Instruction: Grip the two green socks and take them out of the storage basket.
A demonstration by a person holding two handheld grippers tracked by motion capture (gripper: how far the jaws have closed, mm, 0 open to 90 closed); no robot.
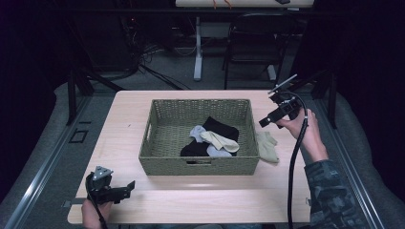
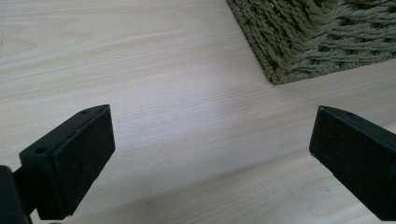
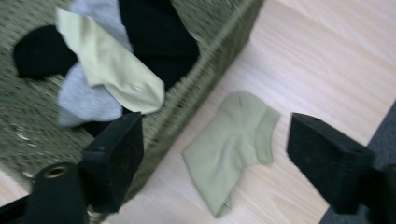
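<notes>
A woven green basket (image 1: 157,143) stands mid-table and holds several socks: black (image 1: 223,127), grey (image 1: 197,131) and a pale yellow-green one (image 1: 219,141). The same pale sock (image 3: 112,70) lies over the grey sock (image 3: 88,100) in the right gripper view. A light green sock (image 1: 267,147) (image 3: 231,144) lies flat on the table just right of the basket. My right gripper (image 1: 264,122) (image 3: 215,154) hovers open above that sock, nothing between its jaws. At the table's front left my left gripper (image 1: 130,186) (image 2: 212,154) rests open, pointing toward the basket's corner (image 2: 299,51).
The wooden table (image 1: 129,114) has bare room left of and in front of the basket. Beyond the far edge stand a black chair (image 1: 253,43) and a white table leg (image 1: 197,47) with cables on the floor. Grey flooring (image 3: 383,130) lies past the right edge.
</notes>
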